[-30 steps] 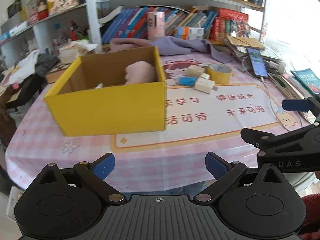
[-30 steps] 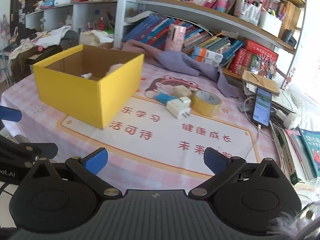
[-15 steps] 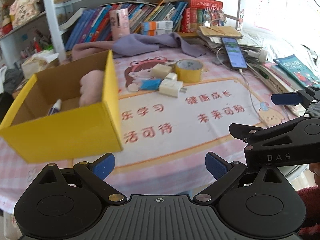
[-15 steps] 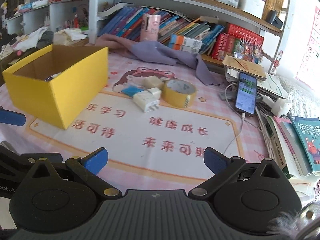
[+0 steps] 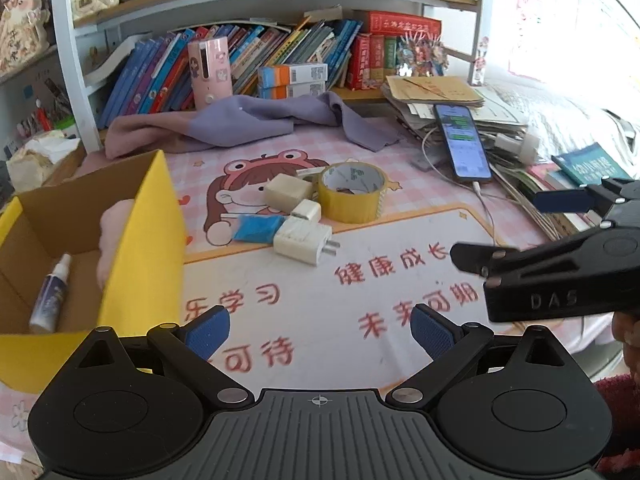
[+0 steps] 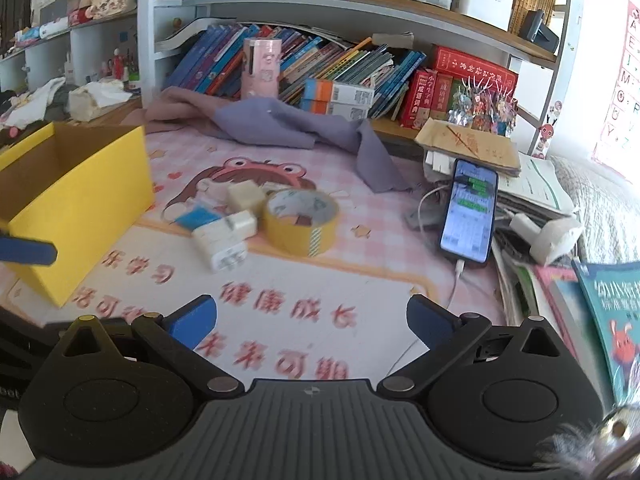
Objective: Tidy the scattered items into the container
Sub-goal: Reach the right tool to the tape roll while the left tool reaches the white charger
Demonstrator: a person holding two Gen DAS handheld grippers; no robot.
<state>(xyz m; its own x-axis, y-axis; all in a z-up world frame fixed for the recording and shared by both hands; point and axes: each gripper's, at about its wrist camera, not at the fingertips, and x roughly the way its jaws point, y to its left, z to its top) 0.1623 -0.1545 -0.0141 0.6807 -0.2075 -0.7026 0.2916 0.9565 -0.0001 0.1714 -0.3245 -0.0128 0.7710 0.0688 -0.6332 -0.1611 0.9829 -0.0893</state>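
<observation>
A yellow cardboard box [image 5: 152,240] stands at the left [image 6: 92,196]; it holds a pink plush [image 5: 114,232] and a small spray bottle [image 5: 50,298]. On the mat lie a yellow tape roll [image 5: 352,196] [image 6: 300,226], a white charger plug [image 5: 304,240] [image 6: 224,244], a smaller white cube [image 5: 306,211], a cream block [image 5: 286,192] [image 6: 246,196] and a blue packet [image 5: 258,229] [image 6: 196,216]. My left gripper [image 5: 320,330] is open and empty, short of the cluster. My right gripper [image 6: 312,318] is open and empty, also short of it.
A phone [image 6: 470,208] on a cable lies right of the tape, beside stacked papers and books [image 6: 532,188]. A purple cloth [image 5: 240,120] lies behind the items. A bookshelf [image 6: 320,64] runs along the back. The right gripper's body [image 5: 560,276] shows at the left view's right edge.
Both grippers have moved forward and right toward the item cluster. The box has slid toward the left edge of both views. Both grippers stay open.
</observation>
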